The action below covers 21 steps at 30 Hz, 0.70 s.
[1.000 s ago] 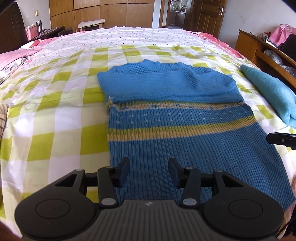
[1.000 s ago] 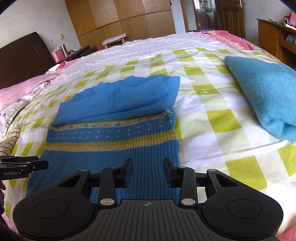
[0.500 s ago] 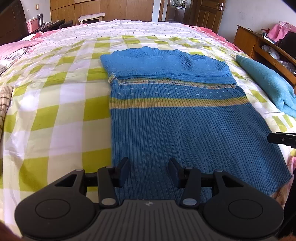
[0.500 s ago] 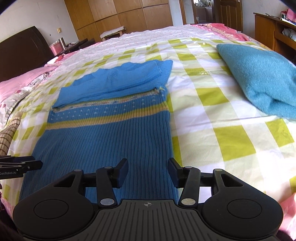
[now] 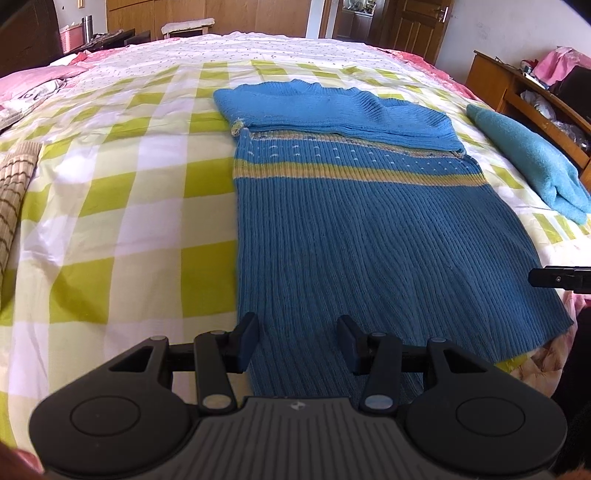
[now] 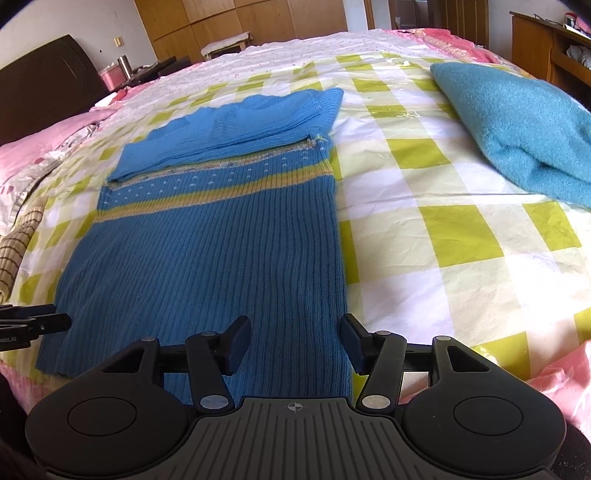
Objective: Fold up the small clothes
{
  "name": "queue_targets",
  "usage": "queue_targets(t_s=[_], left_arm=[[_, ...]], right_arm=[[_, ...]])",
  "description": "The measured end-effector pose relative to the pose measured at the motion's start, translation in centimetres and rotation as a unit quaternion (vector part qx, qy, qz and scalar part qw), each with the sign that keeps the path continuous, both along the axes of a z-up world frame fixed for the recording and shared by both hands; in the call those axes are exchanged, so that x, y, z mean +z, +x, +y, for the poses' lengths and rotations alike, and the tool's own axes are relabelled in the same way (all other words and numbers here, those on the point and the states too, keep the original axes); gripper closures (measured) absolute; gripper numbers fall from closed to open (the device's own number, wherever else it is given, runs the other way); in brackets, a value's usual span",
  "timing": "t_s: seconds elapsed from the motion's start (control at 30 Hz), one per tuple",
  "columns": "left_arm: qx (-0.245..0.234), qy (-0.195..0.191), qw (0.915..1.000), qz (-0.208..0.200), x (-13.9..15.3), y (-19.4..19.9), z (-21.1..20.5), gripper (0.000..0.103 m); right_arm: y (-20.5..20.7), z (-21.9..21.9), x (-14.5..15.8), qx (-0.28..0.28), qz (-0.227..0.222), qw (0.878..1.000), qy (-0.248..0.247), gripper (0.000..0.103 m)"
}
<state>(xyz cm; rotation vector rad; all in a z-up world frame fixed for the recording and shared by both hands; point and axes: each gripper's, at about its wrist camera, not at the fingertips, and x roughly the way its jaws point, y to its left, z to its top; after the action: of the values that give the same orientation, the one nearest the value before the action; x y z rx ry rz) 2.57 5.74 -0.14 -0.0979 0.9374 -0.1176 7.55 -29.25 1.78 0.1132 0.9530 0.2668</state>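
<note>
Blue sweater [image 5: 369,229] flat on checked bedspread [image 5: 122,177], wardrobe [image 6: 236,22] far. My left tongs [image 5: 298,341] and right tongs [image 6: 294,341] released; near hem cut off.

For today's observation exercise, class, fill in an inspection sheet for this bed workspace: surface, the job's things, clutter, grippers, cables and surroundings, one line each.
Surface: bed with green-and-white checked sheet, lightly creased.
Job's things: blue knit sweater lies flat, its far part folded over toward the yellow stripe; near hem at the bed's edge.
Clutter: teal fuzzy garment on the sweater's right, apart from it; brown striped cloth at the left edge; pink bedding beyond.
Grippers: left gripper open over the sweater's near-left corner; right gripper open over the near-right corner; neither holds cloth.
Cables: nothing seen.
Surroundings: wooden wardrobes, dark headboard, wooden shelf unit.
</note>
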Motion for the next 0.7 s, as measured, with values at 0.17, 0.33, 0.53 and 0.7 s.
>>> queue_targets(t_s=[0.17,0.33,0.53,0.7], left_arm=[[-0.009,0.005,0.9999,0.000,-0.15,-0.58,-0.30,0.049],[-0.014,0.002,0.9999,-0.001,-0.12,-0.73,-0.47,0.047],[-0.014,-0.022,0.9997,0.002,-0.05,-0.87,0.13,0.048],[-0.014,-0.027,0.9995,0.002,-0.03,-0.88,0.29,0.048]], right_arm=[[-0.15,0.11,-0.09,0.006,0.007,1.000,0.000,0.049],[-0.26,-0.01,-0.10,0.012,0.015,1.000,0.007,0.049],[-0.47,-0.43,-0.19,0.013,0.025,0.999,0.025,0.049],[-0.26,-0.82,-0.23,0.009,0.033,0.999,0.040,0.054]])
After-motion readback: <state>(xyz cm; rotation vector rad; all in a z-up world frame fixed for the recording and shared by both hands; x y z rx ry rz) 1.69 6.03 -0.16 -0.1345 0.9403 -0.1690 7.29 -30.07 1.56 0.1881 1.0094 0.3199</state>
